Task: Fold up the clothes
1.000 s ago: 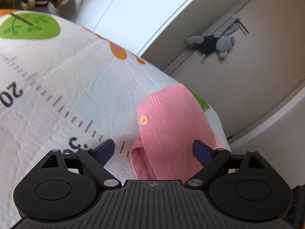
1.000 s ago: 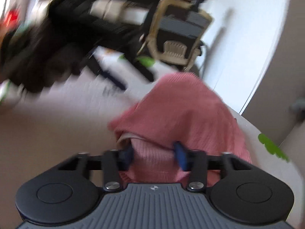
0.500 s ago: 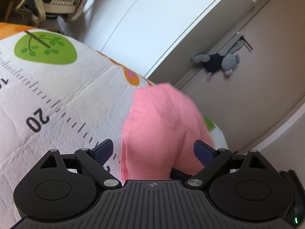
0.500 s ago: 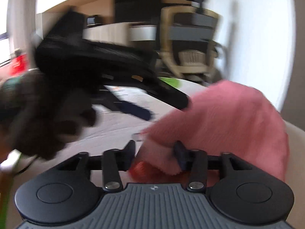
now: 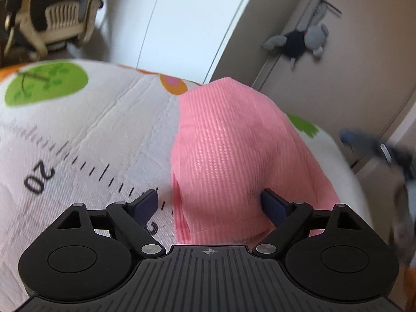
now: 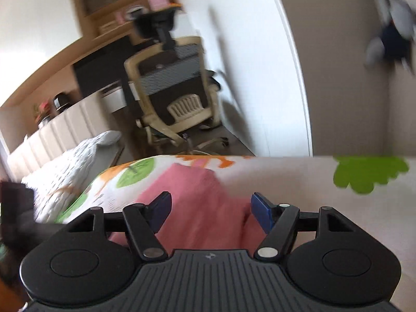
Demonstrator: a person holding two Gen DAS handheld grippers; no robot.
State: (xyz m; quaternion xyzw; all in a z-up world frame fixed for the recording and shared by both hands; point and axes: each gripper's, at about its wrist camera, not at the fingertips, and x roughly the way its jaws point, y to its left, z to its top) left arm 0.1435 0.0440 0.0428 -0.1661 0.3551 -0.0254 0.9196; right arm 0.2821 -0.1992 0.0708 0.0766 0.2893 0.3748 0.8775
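Pink garment (image 5: pixel 234 161) lies between spread left claw (image 5: pixel 210 205) fingers

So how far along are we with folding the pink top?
Done: the pink top lies doubled over in a compact bundle on the printed mat. In hand: nothing; the left claw and right claw are both open around it. Left: perhaps a tidy-up; whether other clothes wait is out of view.

A white quilted mat (image 5: pixel 85 135) printed with green trees, orange shapes and a black ruler scale carries the load. Directly on it lies a folded pink ribbed garment (image 5: pixel 228 156), reaching ahead from between the left fingers; its left edge sits just right of the left-hand finger
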